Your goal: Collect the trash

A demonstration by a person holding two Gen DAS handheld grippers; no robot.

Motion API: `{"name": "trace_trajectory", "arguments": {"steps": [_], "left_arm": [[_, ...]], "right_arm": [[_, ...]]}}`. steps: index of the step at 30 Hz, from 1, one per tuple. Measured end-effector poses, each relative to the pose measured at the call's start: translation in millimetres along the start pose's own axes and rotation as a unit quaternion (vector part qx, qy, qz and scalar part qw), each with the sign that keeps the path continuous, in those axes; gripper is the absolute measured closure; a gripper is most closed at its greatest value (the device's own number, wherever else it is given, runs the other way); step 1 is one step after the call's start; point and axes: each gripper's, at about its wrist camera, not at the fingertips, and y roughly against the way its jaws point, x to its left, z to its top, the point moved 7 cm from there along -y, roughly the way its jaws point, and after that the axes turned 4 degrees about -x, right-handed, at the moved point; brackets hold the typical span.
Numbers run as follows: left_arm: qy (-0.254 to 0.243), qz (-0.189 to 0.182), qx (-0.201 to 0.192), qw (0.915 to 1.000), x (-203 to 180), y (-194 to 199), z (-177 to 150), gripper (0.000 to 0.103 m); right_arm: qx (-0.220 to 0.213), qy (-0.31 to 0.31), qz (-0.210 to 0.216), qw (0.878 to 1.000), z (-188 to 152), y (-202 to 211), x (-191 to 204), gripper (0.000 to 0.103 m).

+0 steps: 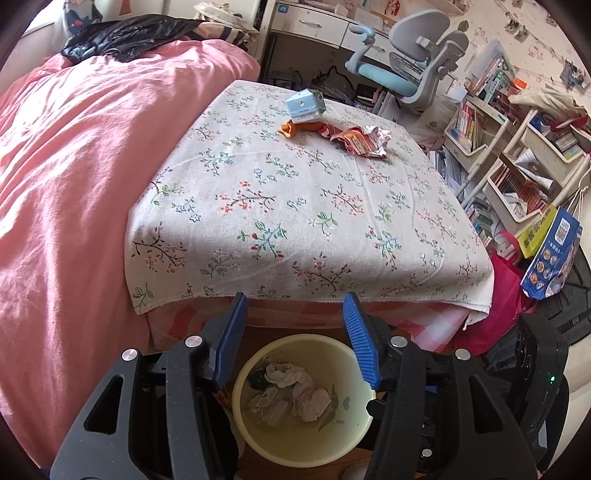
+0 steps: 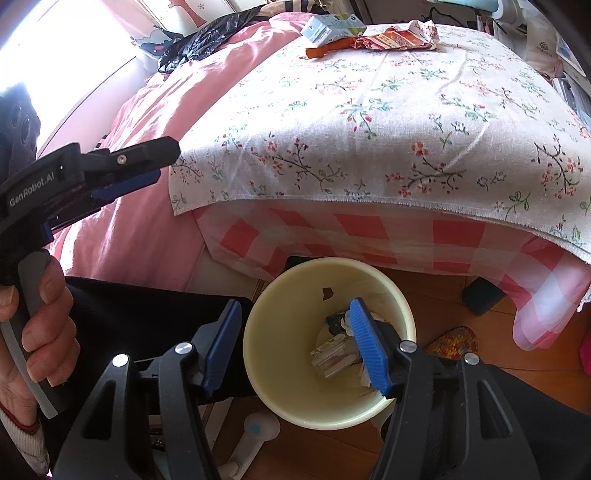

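A pale yellow bin (image 1: 258, 439) stands on the floor at the foot of the bed, holding crumpled tissues (image 1: 291, 373) and paper packets. My left gripper (image 1: 295, 301) hangs open above it, with nothing between its fingers. In the right wrist view the bin (image 2: 269, 369) sits below my right gripper (image 2: 295, 306), which is open and straddles the bin's left wall without pressing it. A hand holds the left gripper (image 2: 168, 162) at the upper left. On the far end of the floral cloth (image 1: 295, 206) lie a blue-white carton (image 1: 304, 107), an orange wrapper (image 1: 295, 127) and a crumpled red-silver wrapper (image 1: 362, 142).
A pink blanket (image 1: 74, 184) covers the bed to the left, with a black jacket (image 1: 129, 33) at its head. A desk chair (image 1: 413, 62), book racks (image 1: 517, 155) and bags (image 1: 550, 254) crowd the right. A black box (image 2: 480, 295) and a slipper (image 2: 454, 341) lie on the wooden floor.
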Motion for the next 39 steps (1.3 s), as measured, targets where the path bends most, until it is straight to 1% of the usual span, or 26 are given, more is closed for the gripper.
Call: {"name": "trace_trajectory", "arguments": {"steps": [3, 7, 11, 12, 15, 18, 20, 25, 27, 32, 35, 37, 39], "left_arm": [[0.006, 0.004, -0.010, 0.9999, 2.7, 2.4, 8.3, 0.050], [-0.003, 0.016, -0.031, 0.9994, 2.3, 3.8, 28.3, 0.047], [0.002, 0.017, -0.033, 0.9993, 2.9, -6.4, 47.0, 0.046], [0.002, 0.017, -0.031, 0.9994, 3.1, -9.8, 51.8, 0.046], [-0.005, 0.022, -0.029, 0.9993, 4.2, -21.7, 70.4, 0.045], [-0.004, 0.031, -0.027, 0.9991, 8.4, -40.6, 93.8, 0.044], [0.001, 0.036, -0.025, 0.9991, 12.2, -57.5, 110.9, 0.044], [0.022, 0.046, -0.011, 0.9986, 24.2, -109.7, 146.0, 0.043], [0.025, 0.048, -0.004, 0.9985, 25.9, -130.6, 155.8, 0.043], [0.003, 0.052, 0.001, 0.9986, 17.3, -171.5, 178.1, 0.043], [-0.020, 0.056, 0.001, 0.9983, 7.8, -190.2, 191.2, 0.043], [-0.031, 0.061, -0.002, 0.9976, 2.2, -202.5, 199.3, 0.043], [-0.040, 0.070, 0.000, 0.9967, -0.7, -215.1, 204.3, 0.043]], "right_arm": [[-0.022, 0.002, 0.006, 1.000, 12.5, 9.0, 3.0, 0.043], [-0.057, 0.006, 0.004, 0.998, 39.7, 26.1, 1.8, 0.036], [-0.059, 0.002, -0.002, 0.998, 66.6, 25.4, -8.9, 0.033], [-0.057, 0.001, -0.004, 0.998, 73.7, 23.4, -11.9, 0.031], [-0.058, 0.009, -0.015, 0.998, 104.6, 19.0, -23.7, 0.029], [-0.070, 0.002, -0.020, 0.997, 135.8, 15.7, -38.0, 0.027], [-0.084, -0.015, -0.023, 0.996, 160.9, 11.7, -50.6, 0.027], [-0.112, -0.037, -0.040, 0.992, 217.1, -7.8, -77.4, 0.026], [-0.118, -0.040, -0.046, 0.991, 233.8, -16.3, -84.6, 0.026], [-0.133, -0.060, -0.056, 0.988, 268.6, -36.3, -105.3, 0.025], [-0.138, -0.068, -0.062, 0.986, 286.7, -49.1, -114.1, 0.023], [-0.132, -0.067, -0.068, 0.987, 294.7, -61.2, -117.6, 0.022], [-0.118, -0.051, -0.087, 0.988, 298.3, -74.0, -119.6, 0.022]]}}
